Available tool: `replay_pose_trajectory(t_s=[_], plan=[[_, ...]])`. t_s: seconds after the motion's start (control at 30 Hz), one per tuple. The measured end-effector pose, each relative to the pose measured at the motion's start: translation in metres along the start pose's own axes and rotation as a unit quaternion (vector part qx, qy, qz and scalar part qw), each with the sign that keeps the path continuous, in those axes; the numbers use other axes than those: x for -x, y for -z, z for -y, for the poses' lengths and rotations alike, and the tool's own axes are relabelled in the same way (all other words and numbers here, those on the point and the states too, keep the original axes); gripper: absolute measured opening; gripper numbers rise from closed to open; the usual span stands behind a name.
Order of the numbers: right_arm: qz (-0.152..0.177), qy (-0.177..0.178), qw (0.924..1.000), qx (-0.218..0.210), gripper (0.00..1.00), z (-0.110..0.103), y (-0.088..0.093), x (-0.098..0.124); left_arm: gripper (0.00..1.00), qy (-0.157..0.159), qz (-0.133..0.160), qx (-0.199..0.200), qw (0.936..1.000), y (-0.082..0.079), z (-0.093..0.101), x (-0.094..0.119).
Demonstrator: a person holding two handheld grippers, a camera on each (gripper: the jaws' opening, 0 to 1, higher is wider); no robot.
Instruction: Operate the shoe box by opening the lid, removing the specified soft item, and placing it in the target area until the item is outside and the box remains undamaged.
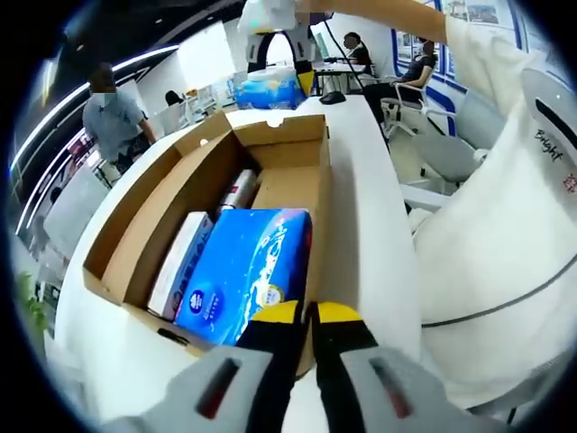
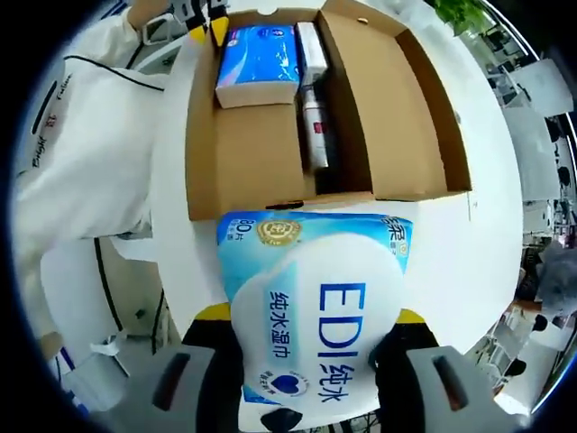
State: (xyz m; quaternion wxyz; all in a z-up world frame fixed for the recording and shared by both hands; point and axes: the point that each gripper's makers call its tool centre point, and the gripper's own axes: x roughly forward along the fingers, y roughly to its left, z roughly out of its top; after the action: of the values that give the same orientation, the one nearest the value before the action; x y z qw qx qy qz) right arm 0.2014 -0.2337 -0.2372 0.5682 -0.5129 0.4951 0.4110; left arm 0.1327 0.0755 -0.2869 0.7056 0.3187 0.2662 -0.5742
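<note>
Right fingers (image 2: 311,329) clamped on wipes pack (image 2: 315,307) above worktop (image 2: 491,244); left fingers (image 1: 306,329) closed, empty, beside open box (image 1: 216,194) holding blue tissue pack (image 1: 248,271).

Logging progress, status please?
Right hand-held gripper shut on wipes pack, outside box. Left hand-held gripper shut, at box edge. Lid open.

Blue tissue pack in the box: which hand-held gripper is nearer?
Left. The left hand-held gripper sits shut at the blue tissue pack. The right hand-held gripper holds a wet-wipes pack beyond the box's far end.
</note>
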Motion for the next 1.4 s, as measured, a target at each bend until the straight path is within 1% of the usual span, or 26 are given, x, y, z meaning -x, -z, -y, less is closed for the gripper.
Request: replay_pose_trajectory(t_s=[0.1, 0.13, 0.2, 0.3, 0.33, 0.37, 0.47, 0.5, 0.57, 0.63, 0.67, 0.83, 0.87, 0.93, 1.03, 1.2, 1.3, 1.33, 1.4], plan=[[-0.003, 0.006, 0.9999, -0.008, 0.58, 0.004, 0.007, -0.002, 0.05, -0.002, 0.000, 0.001, 1.0000, 0.000, 0.000, 0.000], [-0.003, 0.013, 0.9999, -0.010, 0.58, 0.005, 0.008, -0.003, 0.05, -0.002, 0.000, 0.001, 1.0000, 0.000, 0.000, 0.000], [-0.003, 0.008, 0.9999, -0.006, 0.58, 0.003, 0.012, -0.005, 0.05, -0.002, 0.000, 0.001, 1.0000, 0.000, 0.000, 0.000], [-0.001, 0.007, 0.9999, -0.013, 0.58, 0.001, 0.014, -0.011, 0.05, -0.002, 0.001, 0.001, 1.0000, 0.000, 0.000, 0.000], [-0.008, 0.000, 0.9999, -0.007, 0.58, -0.001, 0.018, -0.013, 0.05, -0.001, 0.001, 0.001, 1.0000, 0.000, 0.000, 0.000], [-0.011, 0.003, 0.9999, -0.009, 0.58, 0.000, 0.021, -0.016, 0.05, -0.001, 0.001, 0.001, 1.0000, 0.000, 0.000, 0.000], [-0.018, 0.001, 0.9998, 0.002, 0.58, -0.002, 0.029, -0.021, 0.05, -0.001, 0.001, 0.001, 1.0000, 0.000, 0.000, 0.000], [-0.018, 0.003, 0.9998, 0.002, 0.58, 0.000, 0.030, -0.021, 0.05, -0.002, 0.001, 0.002, 1.0000, 0.000, 0.000, 0.000], [-0.019, -0.008, 0.9998, -0.006, 0.58, -0.001, 0.035, -0.023, 0.05, -0.002, 0.001, 0.001, 1.0000, 0.000, 0.000, 0.000], [-0.018, -0.001, 0.9998, 0.007, 0.58, -0.001, 0.036, -0.027, 0.05, -0.001, 0.000, 0.002, 1.0000, 0.000, 0.000, 0.000], [-0.021, -0.004, 0.9997, 0.010, 0.58, -0.002, 0.037, -0.029, 0.05, -0.001, -0.001, 0.002, 1.0000, 0.000, 0.000, 0.000], [-0.026, -0.009, 0.9996, 0.006, 0.58, -0.003, 0.037, -0.040, 0.05, -0.002, -0.002, 0.003, 1.0000, 0.001, 0.000, 0.000], [-0.024, -0.020, 0.9995, 0.001, 0.58, -0.004, 0.037, -0.042, 0.05, -0.002, -0.002, 0.003, 1.0000, 0.001, 0.000, 0.000], [-0.023, -0.015, 0.9996, -0.002, 0.58, -0.002, 0.036, -0.046, 0.05, -0.001, -0.003, 0.003, 1.0000, 0.001, 0.000, 0.000], [-0.025, -0.020, 0.9995, 0.002, 0.58, -0.004, 0.036, -0.050, 0.05, 0.001, -0.003, 0.005, 1.0000, 0.001, 0.000, 0.000], [-0.022, -0.017, 0.9995, 0.017, 0.58, -0.004, 0.037, -0.053, 0.05, 0.002, -0.005, 0.006, 1.0000, 0.001, 0.000, 0.000], [-0.019, -0.030, 0.9993, 0.012, 0.58, -0.009, 0.037, -0.064, 0.05, 0.000, -0.005, 0.005, 1.0000, 0.001, 0.000, 0.000], [-0.019, -0.028, 0.9993, 0.013, 0.58, -0.010, 0.037, -0.072, 0.05, -0.001, -0.006, 0.005, 1.0000, 0.001, 0.000, 0.000], [-0.025, -0.029, 0.9992, 0.015, 0.58, -0.010, 0.038, -0.075, 0.05, -0.002, -0.007, 0.004, 1.0000, 0.001, 0.000, 0.000]])
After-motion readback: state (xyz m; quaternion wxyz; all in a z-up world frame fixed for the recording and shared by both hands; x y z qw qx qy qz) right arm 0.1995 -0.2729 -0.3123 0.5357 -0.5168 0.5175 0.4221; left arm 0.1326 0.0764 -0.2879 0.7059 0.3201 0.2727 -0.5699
